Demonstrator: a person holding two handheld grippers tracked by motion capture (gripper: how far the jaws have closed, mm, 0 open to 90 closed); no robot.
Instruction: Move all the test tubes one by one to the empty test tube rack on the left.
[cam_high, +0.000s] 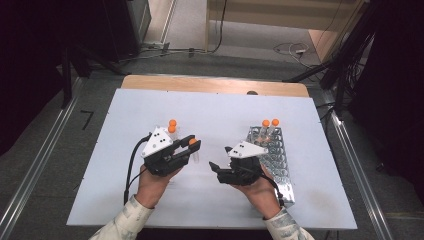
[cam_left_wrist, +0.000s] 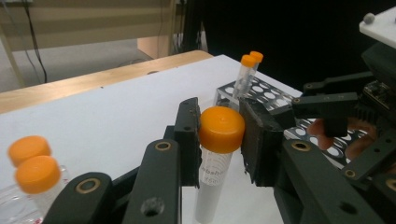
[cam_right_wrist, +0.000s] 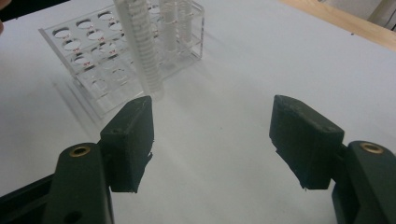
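Note:
My left gripper (cam_high: 194, 146) is shut on the orange cap of a clear tube (cam_left_wrist: 219, 130), which hangs upright above the white table (cam_high: 210, 110). The same tube's pale lower part (cam_right_wrist: 142, 56) hangs in front of a clear rack (cam_right_wrist: 93, 60) in the right gripper view. Two more orange-capped tubes (cam_high: 172, 126) stand just behind the left gripper. My right gripper (cam_high: 217, 171) stands open over bare table with nothing between its jaws, pointing toward the left gripper. A second rack (cam_high: 275, 155) lies under the right hand, with two capped tubes (cam_high: 270, 123) at its far end.
The white sheet ends at a wooden strip (cam_high: 215, 85) along the far side. Cables (cam_high: 295, 49) lie on the floor beyond it. Metal rails (cam_high: 35, 170) run along both sides of the table. Bare table lies between the two racks.

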